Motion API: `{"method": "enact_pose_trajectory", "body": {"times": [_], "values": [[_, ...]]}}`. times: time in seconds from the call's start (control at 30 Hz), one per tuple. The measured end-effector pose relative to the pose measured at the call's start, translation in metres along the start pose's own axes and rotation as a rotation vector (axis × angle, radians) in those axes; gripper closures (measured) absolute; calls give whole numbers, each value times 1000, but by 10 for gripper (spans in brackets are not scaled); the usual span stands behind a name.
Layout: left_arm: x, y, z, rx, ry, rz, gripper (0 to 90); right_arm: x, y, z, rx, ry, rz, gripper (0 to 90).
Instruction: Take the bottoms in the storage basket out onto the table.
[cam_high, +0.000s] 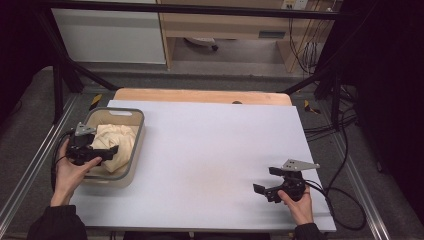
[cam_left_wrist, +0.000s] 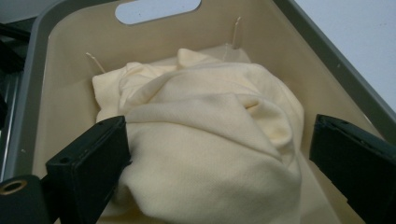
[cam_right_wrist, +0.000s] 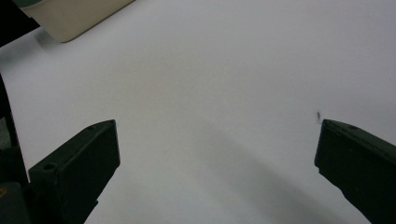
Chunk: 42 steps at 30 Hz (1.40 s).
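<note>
A crumpled cream cloth (cam_high: 119, 138) (cam_left_wrist: 210, 116) lies heaped inside a beige bin with a grey rim (cam_high: 142, 125) (cam_left_wrist: 28, 88) at the table's left side. My left gripper (cam_high: 111, 152) (cam_left_wrist: 218, 154) reaches into the bin from its near left side. It is open, with its jaws set wide on either side of the cloth heap, the left one touching the fabric. My right gripper (cam_high: 266, 180) (cam_right_wrist: 217, 154) is held low over the white table surface (cam_high: 210, 145) at the near right, open and with nothing between its jaws.
A corner of the bin (cam_right_wrist: 70, 18) shows at the top left of the right gripper view. A wooden edge (cam_high: 200, 95) runs along the table's far side. Black frame bars and cables flank the table.
</note>
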<state>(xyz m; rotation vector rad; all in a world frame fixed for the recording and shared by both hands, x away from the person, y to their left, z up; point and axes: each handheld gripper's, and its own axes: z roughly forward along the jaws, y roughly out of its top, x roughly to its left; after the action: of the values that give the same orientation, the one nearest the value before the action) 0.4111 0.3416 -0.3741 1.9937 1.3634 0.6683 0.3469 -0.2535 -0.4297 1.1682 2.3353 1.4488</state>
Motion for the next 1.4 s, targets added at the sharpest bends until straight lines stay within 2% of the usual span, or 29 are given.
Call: {"method": "enact_pose_trajectory", "body": {"times": [0.1,0.2,0.3,0.57,1.03,1.4], "values": [[0,-1,4,11,6,5,44,0,0,0,1,1,-1,6],[2,-1,8,35,1,-11,48,0,0,0,0,0,0,6],[2,-1,8,34,-2,-17,61,0,0,0,2,0,1,6],[-3,-1,12,82,31,13,105,0,0,0,0,1,1,6],[-6,-1,14,116,44,28,325,0,0,0,4,0,0,6],[-7,0,16,130,63,36,440,0,0,0,5,0,1,6]]}}
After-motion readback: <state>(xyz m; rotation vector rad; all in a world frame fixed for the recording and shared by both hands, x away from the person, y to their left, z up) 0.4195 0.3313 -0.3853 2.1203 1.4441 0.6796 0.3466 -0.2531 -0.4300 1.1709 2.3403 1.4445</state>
